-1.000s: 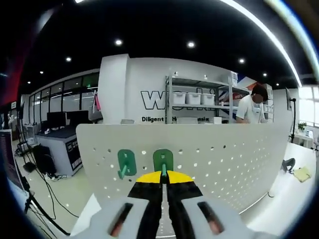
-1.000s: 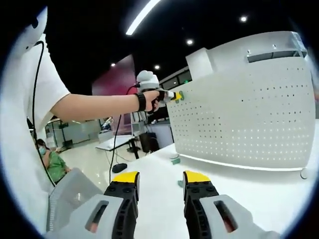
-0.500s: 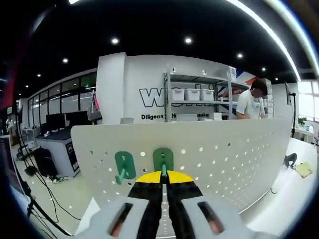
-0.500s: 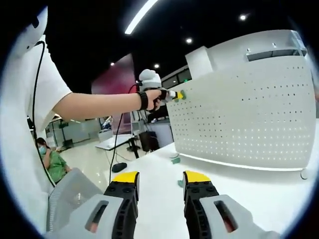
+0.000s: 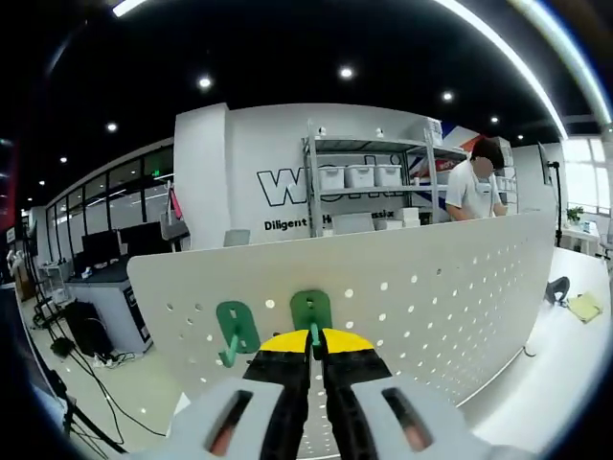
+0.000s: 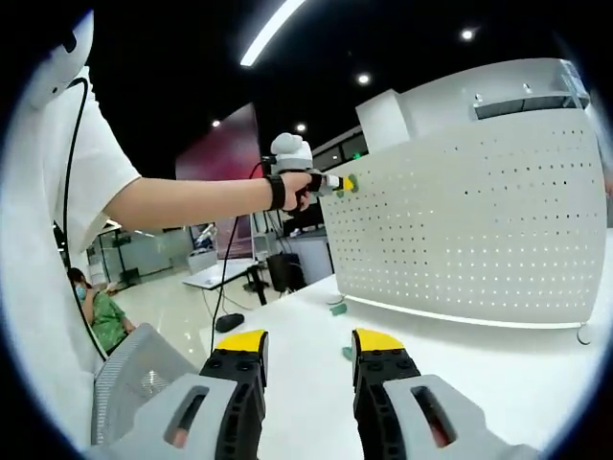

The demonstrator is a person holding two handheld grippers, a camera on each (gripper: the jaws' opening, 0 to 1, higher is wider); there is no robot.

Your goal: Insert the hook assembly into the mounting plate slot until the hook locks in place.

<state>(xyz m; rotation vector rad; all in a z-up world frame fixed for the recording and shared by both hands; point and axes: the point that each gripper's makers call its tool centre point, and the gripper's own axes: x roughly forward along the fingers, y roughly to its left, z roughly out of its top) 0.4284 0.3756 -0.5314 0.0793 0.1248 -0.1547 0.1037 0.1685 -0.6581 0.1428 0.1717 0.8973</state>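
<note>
A white perforated mounting plate (image 5: 431,287) stands upright on the table. My left gripper (image 5: 314,337) is shut on the peg of a green hook (image 5: 310,310) whose backing lies against the plate. A second green hook (image 5: 236,328) hangs on the plate just to its left. In the right gripper view the left gripper (image 6: 337,184) is held by a person's hand at the upper left corner of the plate (image 6: 479,220). My right gripper (image 6: 308,345) hovers open above the white table (image 6: 498,364), holding nothing.
Small green parts (image 6: 335,309) lie on the table near the plate's foot. A grey tray (image 6: 134,383) sits at the lower left. A person (image 5: 474,187) stands by shelving (image 5: 369,177) behind the plate, another person (image 6: 101,316) sits farther off.
The left view has shifted slightly, with the plate's top edge sitting a bit higher and the hooks lower in the frame. The right gripper has stayed still.
</note>
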